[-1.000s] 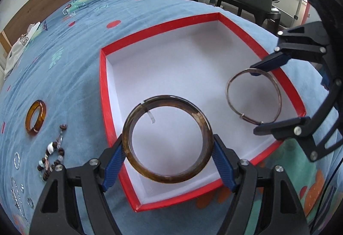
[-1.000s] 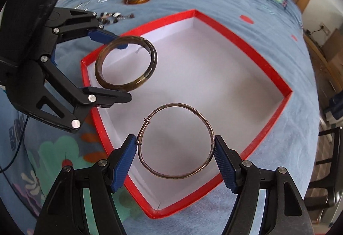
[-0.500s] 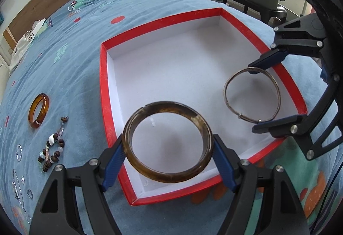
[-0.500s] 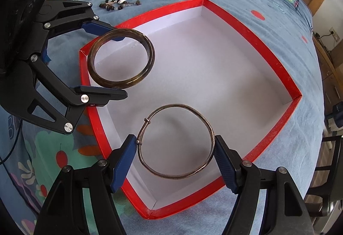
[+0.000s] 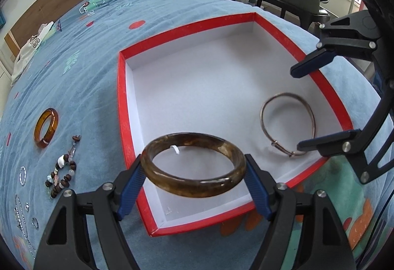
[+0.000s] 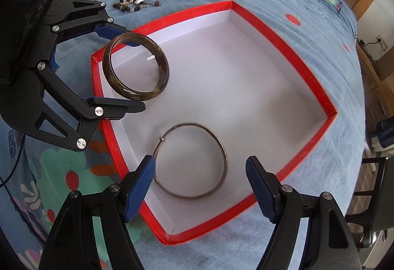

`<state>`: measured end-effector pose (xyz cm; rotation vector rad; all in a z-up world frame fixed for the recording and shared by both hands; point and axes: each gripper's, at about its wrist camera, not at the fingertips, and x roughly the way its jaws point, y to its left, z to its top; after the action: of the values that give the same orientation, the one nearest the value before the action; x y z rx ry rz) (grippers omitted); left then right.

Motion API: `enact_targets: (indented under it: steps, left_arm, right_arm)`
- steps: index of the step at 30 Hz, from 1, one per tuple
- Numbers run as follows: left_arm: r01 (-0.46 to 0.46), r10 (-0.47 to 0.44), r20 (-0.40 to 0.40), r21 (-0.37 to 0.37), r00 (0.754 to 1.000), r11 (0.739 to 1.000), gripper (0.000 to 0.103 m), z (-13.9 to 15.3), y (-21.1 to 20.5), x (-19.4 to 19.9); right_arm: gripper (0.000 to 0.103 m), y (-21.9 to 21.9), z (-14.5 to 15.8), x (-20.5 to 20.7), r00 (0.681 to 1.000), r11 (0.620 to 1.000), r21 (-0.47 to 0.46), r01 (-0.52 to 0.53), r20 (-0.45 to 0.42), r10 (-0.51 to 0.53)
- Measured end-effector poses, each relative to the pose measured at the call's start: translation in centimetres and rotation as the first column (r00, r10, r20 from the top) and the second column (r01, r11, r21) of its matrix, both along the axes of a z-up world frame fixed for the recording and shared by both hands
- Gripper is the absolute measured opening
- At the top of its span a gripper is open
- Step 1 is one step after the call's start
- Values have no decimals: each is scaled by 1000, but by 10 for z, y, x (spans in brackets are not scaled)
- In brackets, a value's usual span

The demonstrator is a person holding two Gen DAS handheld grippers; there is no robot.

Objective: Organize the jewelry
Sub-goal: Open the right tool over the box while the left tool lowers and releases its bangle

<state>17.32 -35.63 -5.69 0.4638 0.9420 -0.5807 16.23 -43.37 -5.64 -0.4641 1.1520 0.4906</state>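
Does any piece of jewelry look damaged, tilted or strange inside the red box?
Nothing looks damaged. The thin metal bangle lies in the red-rimmed white box, slightly out of round, between the open right gripper fingers. The left gripper holds the thick dark brown bangle level above it.

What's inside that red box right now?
In the red box, only a thin metal bangle lies on the white floor. The dark brown bangle hangs above it in the left hand-held gripper, hiding a little floor.

Box (image 5: pixel 122 107) middle free (bangle (image 5: pixel 288 124) at edge).
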Motion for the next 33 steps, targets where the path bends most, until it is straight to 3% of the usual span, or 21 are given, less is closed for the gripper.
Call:
enact_targets:
  steps: [15, 33]
  left_arm:
    - [1, -1, 28, -5, 1000, 1000, 75, 10, 2, -7]
    - [0, 3, 94, -31, 996, 1000, 75, 42, 9, -20]
  right_arm:
    - [77, -18, 32, -19, 991, 992, 73, 103, 78, -109]
    - [78, -28, 44, -37, 975, 975, 123, 188, 94, -200]
